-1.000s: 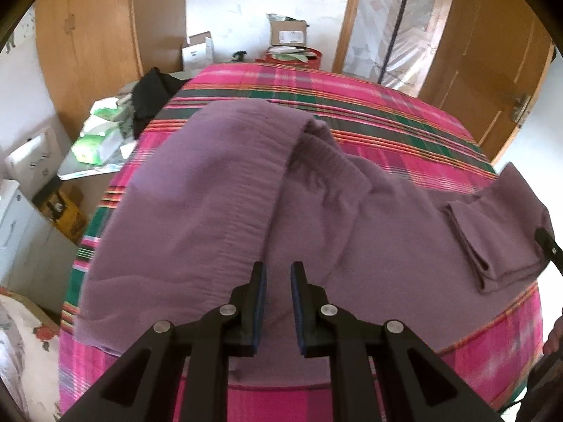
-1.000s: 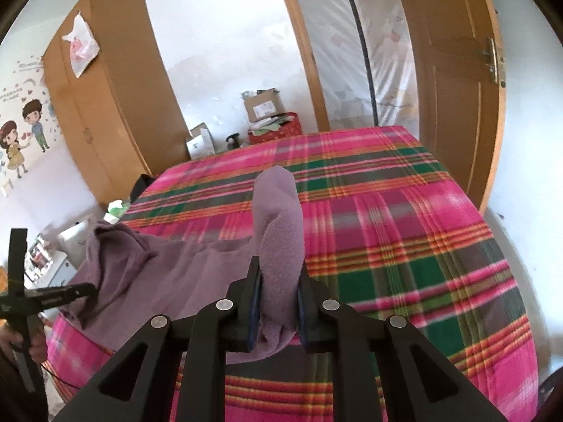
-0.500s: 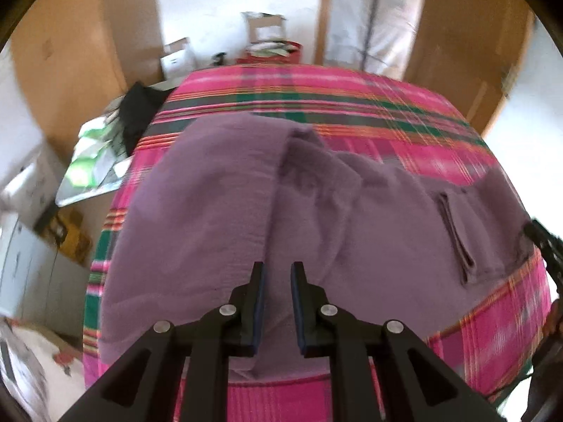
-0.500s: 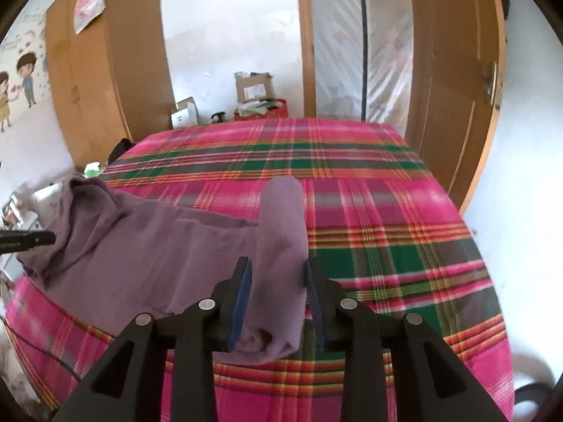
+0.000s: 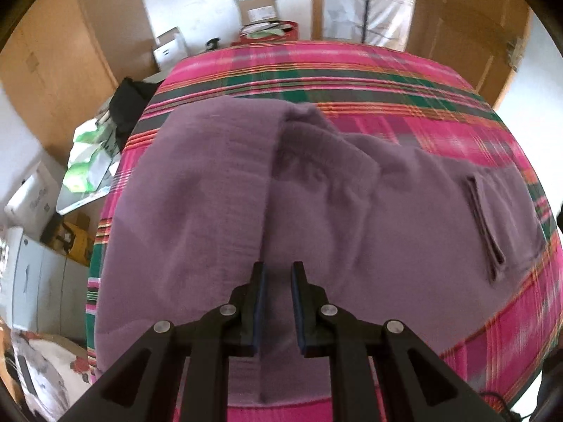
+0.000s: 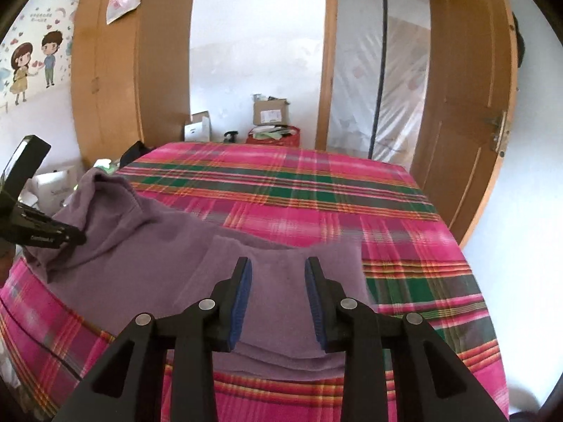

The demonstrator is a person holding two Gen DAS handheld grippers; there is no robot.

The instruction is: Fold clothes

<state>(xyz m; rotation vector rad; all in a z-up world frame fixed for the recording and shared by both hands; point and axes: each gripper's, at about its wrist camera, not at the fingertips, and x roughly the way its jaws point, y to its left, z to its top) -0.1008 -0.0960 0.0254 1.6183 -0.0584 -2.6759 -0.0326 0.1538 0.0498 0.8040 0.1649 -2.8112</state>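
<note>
Now the purple knitted sweater (image 5: 218,211) lies spread on the bed with the pink and green plaid blanket (image 6: 316,190). Its folded sleeve (image 6: 281,281) lies flat under the right tongs (image 6: 278,295), whose jaws have just been opening and hold nothing. Over the sweater's body, the left tongs (image 5: 278,302) stand narrow and empty.

Lost to motion blur in the left wrist view: plaid bedspread (image 5: 404,81) stripes and cardboard box (image 5: 258,8) label. Purple garment (image 5: 218,211) near edge hidden behind left gripper (image 5: 278,302). Wall sticker (image 6: 31,63) cut by frame edge.
</note>
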